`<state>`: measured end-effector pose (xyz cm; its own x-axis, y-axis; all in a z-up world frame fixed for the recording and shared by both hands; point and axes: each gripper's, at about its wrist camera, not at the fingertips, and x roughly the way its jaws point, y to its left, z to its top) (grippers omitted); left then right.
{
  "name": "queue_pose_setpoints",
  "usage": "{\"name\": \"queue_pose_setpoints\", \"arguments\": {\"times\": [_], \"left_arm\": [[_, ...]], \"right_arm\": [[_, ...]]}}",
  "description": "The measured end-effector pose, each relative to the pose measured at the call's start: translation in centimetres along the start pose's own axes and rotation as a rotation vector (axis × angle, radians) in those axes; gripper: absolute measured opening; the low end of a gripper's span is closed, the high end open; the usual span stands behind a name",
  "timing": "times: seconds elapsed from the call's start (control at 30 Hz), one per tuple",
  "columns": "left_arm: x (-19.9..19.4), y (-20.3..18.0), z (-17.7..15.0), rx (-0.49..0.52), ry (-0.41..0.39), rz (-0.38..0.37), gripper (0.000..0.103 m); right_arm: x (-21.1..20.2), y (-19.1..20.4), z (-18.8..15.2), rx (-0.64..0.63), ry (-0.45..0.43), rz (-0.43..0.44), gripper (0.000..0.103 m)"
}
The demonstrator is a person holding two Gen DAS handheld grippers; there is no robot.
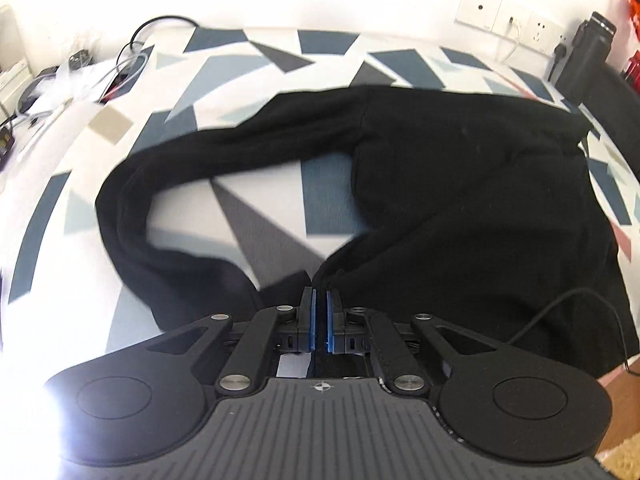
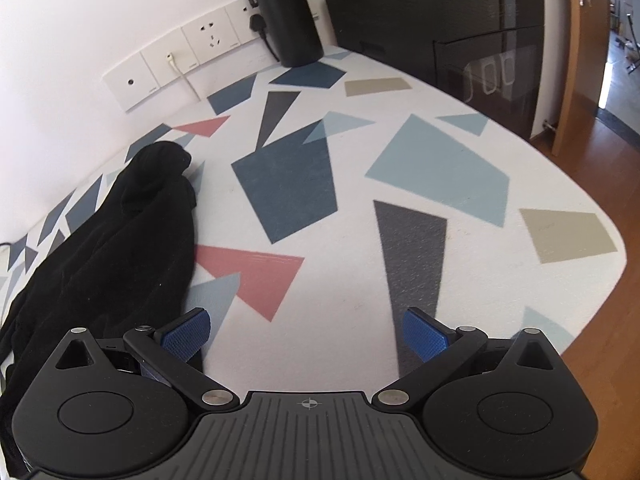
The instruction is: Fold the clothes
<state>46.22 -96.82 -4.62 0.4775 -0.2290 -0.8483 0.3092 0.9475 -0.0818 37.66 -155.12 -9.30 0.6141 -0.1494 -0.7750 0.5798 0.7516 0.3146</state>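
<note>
left hand-held gripper (image 1: 319, 302) pinched on the black garment (image 1: 460, 184), right one idle

we've got the jaws clamped on a thin edge of cloth near the table's (image 2: 360, 208) front, sleeve looped off to the left. the right hand-held gripper (image 2: 306, 330) hangs wide apart over bare table just beside the cloth. our worry: a thin pinch could slip mid-pull, or the trailing sleeve drags and bunches the fold.
</note>
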Motion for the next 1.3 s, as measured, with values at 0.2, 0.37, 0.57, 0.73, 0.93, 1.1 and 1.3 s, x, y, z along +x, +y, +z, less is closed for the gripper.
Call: {"name": "queue_pose_setpoints", "arguments": {"times": [0.2, 0.37, 0.57, 0.73, 0.93, 1.1, 1.3], "left_arm": [[-0.3, -0.6, -0.6, -0.028, 0.018, 0.024, 0.011], [-1.1, -0.5, 2.3, -0.087, -0.057, -0.007, 0.035], [-0.7, -0.6, 9.2, -0.006, -0.129, 0.016, 0.060], [3.7, -1.3, 15.5, 0.149, -0.107, 0.012, 0.065], [11.9, -1.0, 18.6, 0.267, -0.009, 0.041, 0.065], [14.0, -0.7, 18.5, 0.342, -0.050, -0.022, 0.039], [13.1, 1.3, 18.5, 0.375, -0.084, 0.002, 0.002]], "right_arm": [[1.4, 1.1, 0.6, -0.051, 0.012, 0.046, 0.100], [2.4, 1.9, 3.5, -0.061, -0.005, 0.095, 0.099], [3.8, 5.2, 8.8, -0.107, -0.071, 0.142, 0.098], [6.6, 8.5, 12.1, -0.086, -0.094, 0.158, 0.098], [11.9, 11.6, 13.3, -0.075, -0.058, 0.080, 0.097], [14.2, 14.2, 12.4, -0.169, -0.043, 0.004, 0.058], [11.8, 20.8, 9.5, -0.441, -0.152, 0.068, 0.018]]}}
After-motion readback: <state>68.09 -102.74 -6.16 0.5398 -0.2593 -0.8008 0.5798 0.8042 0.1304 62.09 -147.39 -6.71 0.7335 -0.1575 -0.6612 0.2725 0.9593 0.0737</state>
